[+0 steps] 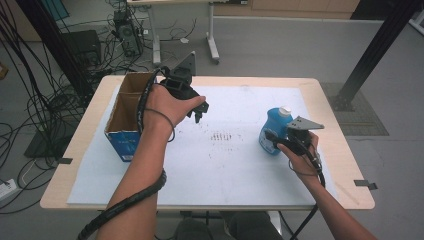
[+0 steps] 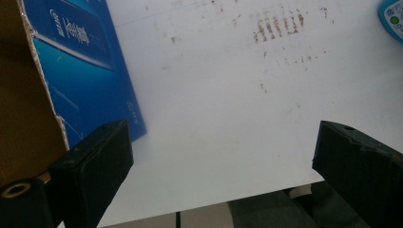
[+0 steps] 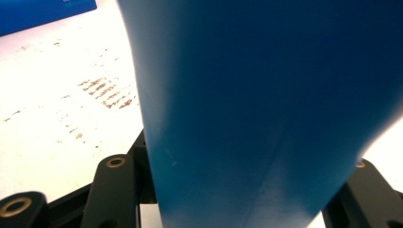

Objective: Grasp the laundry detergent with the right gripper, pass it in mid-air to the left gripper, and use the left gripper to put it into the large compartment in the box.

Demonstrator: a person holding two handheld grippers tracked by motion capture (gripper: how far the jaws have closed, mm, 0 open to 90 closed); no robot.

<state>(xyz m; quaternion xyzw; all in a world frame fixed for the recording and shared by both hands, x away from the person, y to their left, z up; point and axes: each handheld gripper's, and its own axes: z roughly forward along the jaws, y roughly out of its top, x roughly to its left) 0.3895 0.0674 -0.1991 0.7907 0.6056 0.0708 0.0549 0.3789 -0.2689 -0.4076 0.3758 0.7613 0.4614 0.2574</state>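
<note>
Right gripper [image 1: 272, 136] around blue bottle [image 1: 274, 131], table edge [image 1: 350, 145] near.

The blue bottle [image 1: 273, 131] (white cap on top) stands upright on the white sheet [image 1: 240, 170], at three o'clock.

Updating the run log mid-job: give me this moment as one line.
right gripper: shut on blue bottle | left gripper: open, above white mat | cardboard box: left

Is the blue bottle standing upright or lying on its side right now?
Upright. In the high view the blue bottle stands on the white sheet with its white cap on top, and the right gripper is clamped on its body.
</note>
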